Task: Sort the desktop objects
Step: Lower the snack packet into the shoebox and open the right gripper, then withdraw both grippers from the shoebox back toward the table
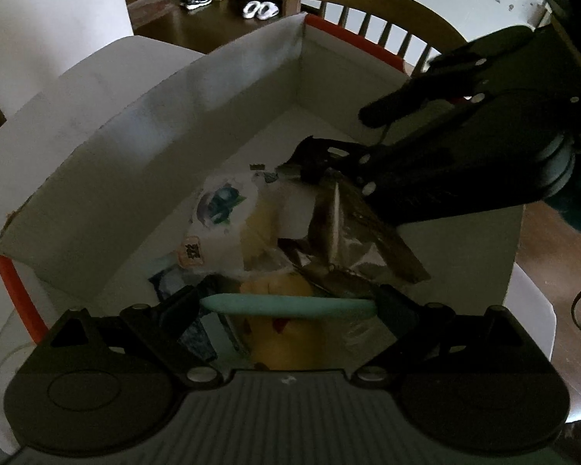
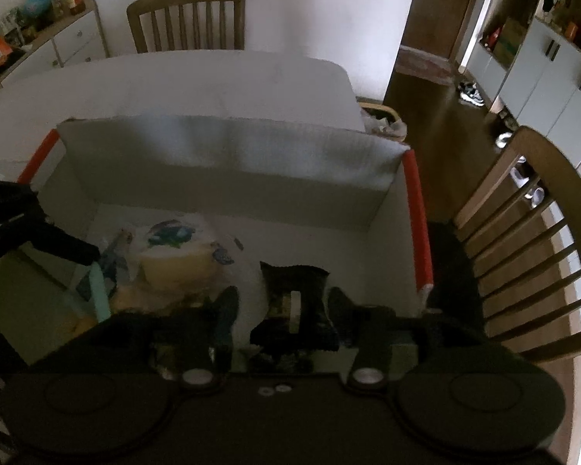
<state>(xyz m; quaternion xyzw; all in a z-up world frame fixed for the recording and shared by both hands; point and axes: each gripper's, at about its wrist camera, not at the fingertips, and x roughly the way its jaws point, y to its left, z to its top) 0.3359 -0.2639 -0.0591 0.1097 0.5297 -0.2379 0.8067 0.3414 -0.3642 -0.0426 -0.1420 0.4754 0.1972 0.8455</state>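
The right hand-held gripper (image 2: 282,312) is hovering with jaws apart around a dark snack packet (image 2: 294,302), seemingly released, lying lengthwise away inside the cardboard box (image 2: 228,155).

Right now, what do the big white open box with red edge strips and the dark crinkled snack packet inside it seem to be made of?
The big white box looks like matte cardboard: flat folded walls with a slightly rough top edge. Its red edge strips look like smooth tape or plastic; I cannot tell which. The dark snack packet looks like glossy foil or plastic film, with creases and a crimped edge.
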